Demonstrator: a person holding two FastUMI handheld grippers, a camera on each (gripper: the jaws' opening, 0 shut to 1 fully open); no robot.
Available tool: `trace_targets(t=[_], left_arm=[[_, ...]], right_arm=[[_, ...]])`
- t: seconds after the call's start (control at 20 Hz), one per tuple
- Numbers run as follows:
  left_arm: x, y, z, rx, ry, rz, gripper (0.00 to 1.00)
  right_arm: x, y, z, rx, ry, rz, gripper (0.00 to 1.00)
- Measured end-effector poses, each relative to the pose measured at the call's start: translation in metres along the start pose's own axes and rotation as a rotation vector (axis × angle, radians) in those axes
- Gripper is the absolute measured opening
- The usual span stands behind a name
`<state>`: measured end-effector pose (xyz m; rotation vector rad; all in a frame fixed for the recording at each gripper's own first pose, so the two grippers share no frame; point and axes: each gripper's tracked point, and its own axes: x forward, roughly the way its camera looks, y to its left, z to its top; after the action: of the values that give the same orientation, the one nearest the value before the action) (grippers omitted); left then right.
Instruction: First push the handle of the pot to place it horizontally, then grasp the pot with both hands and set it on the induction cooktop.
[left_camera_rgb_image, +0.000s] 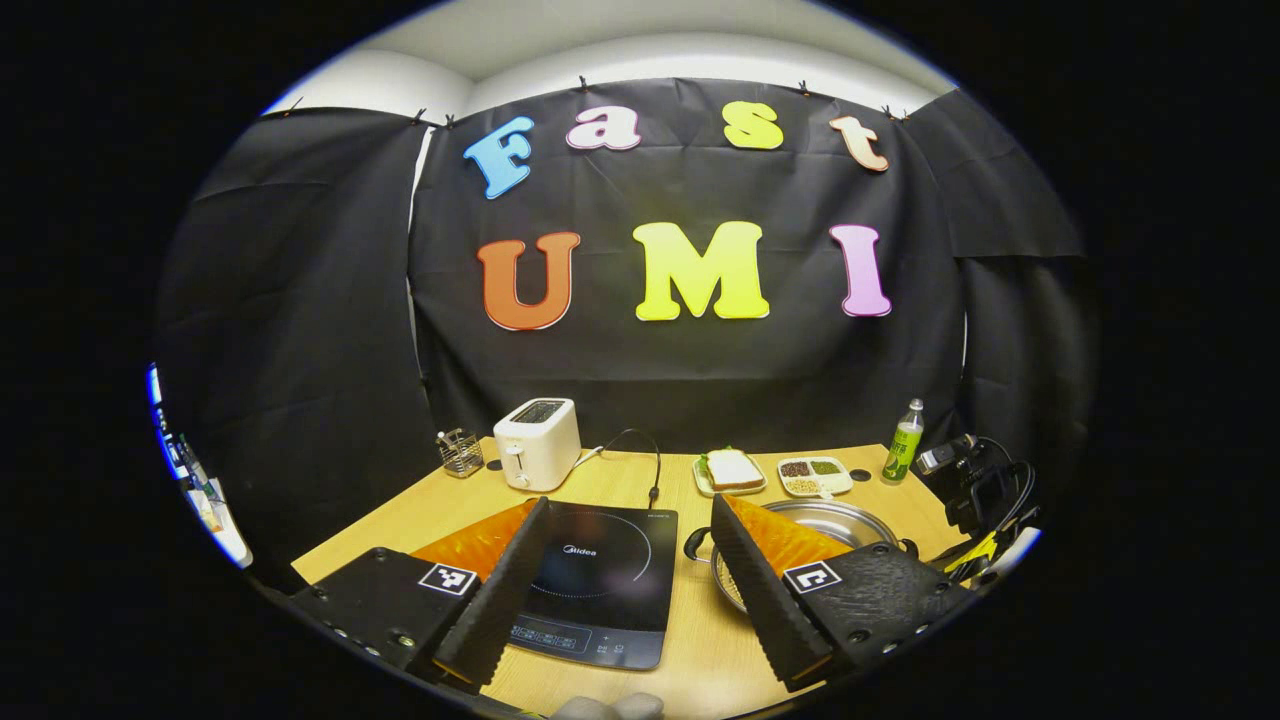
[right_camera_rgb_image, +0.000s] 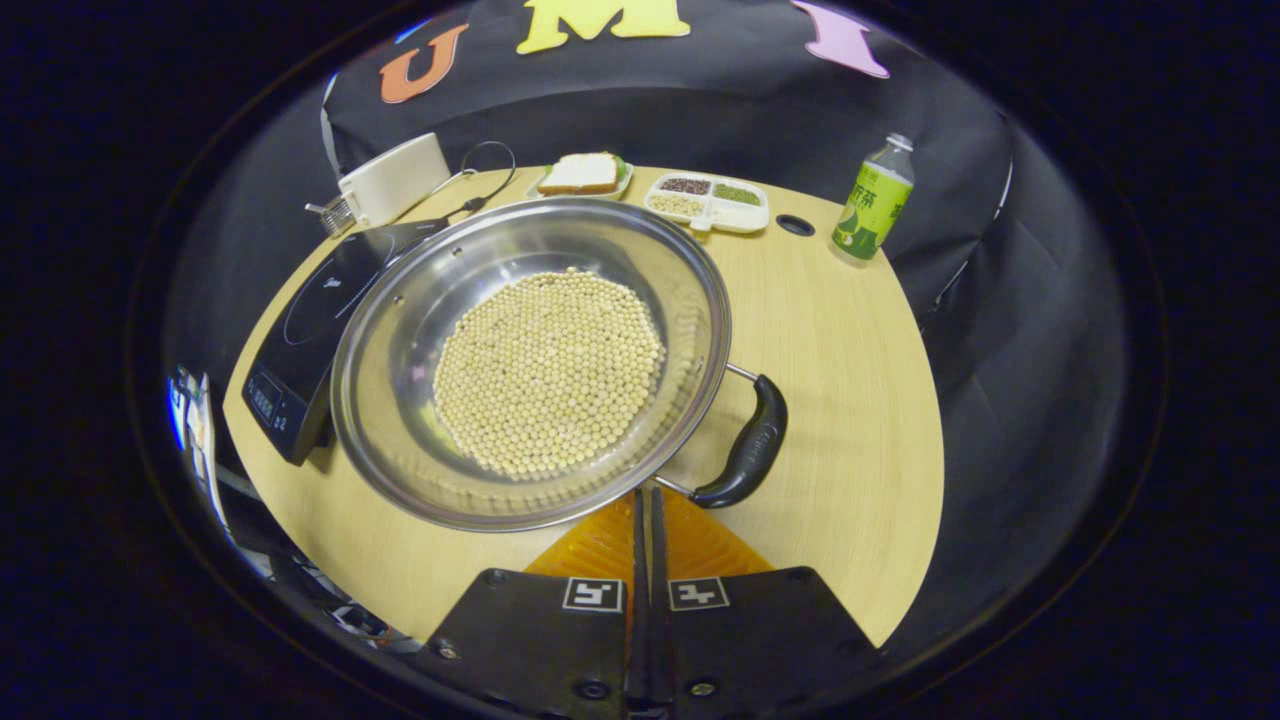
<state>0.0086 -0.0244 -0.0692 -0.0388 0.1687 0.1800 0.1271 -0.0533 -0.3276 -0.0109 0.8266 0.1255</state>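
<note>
Pot: a steel pot (right_camera_rgb_image: 530, 360) sits on the wooden table (right_camera_rgb_image: 850, 400), just right of the induction cooktop (right_camera_rgb_image: 310, 330) and not yet on it, its rim overlapping the cooktop's near edge in the right gripper view.
Contents: a layer of pale round beans (right_camera_rgb_image: 550, 370) covers the pot's floor.
Handle: the black side handle (right_camera_rgb_image: 750, 445) juts from the pot's near-right rim, its long axis running at a slant from upper right to lower left as the right gripper view shows it, so by that view it looks not yet horizontal.
Right gripper (right_camera_rgb_image: 645, 520): fingers pressed together with nothing between them, tips at the pot's near rim, just left of the handle's lower end; whether they touch the rim cannot be told.
Left gripper (left_camera_rgb_image: 625, 580): fingers spread wide apart, holding nothing, poised above the cooktop with the pot just to its right.
Nearer hand: the right gripper is far closer to the handle, so the push looks like its job.
Beyond: a white toaster (left_camera_rgb_image: 538, 442), a sandwich plate (right_camera_rgb_image: 585, 172), a divided dish of grains (right_camera_rgb_image: 708, 200) and a green bottle (right_camera_rgb_image: 872, 200) stand well apart from the pot.
</note>
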Motion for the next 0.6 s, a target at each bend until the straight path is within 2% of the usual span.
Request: trace_targets(t=[0.15, 0.2, 0.25, 0.3, 0.4, 0.45, 0.5, 0.6], left_arm=[[-0.002, -0.005, 0.001, -0.005, 0.003, 0.034, 0.95], [-0.003, -0.007, -0.001, -0.003, 0.006, 0.044, 0.95], [-0.003, -0.009, -0.001, -0.001, 0.007, 0.05, 0.95], [-0.003, -0.011, -0.002, 0.0, 0.011, 0.058, 0.96], [-0.003, -0.016, -0.004, -0.007, 0.018, 0.065, 0.96], [-0.003, -0.019, -0.005, -0.011, 0.02, 0.068, 0.96], [-0.002, -0.021, -0.004, -0.011, 0.021, 0.074, 0.96], [-0.002, -0.024, -0.002, -0.01, 0.017, 0.085, 0.96]], right_arm=[[0.004, -0.011, 0.006, -0.038, -0.002, 0.006, 0.0], [0.006, -0.014, 0.009, -0.049, -0.004, 0.006, 0.04], [0.007, -0.018, 0.012, -0.061, -0.006, 0.006, 0.01], [0.008, -0.021, 0.015, -0.073, -0.007, 0.006, 0.04], [0.012, -0.029, 0.021, -0.084, -0.011, 0.006, 0.0], [0.013, -0.033, 0.024, -0.085, -0.015, 0.008, 0.04], [0.014, -0.036, 0.026, -0.083, -0.017, 0.011, 0.0], [0.015, -0.04, 0.029, -0.092, -0.016, 0.016, 0.01]])
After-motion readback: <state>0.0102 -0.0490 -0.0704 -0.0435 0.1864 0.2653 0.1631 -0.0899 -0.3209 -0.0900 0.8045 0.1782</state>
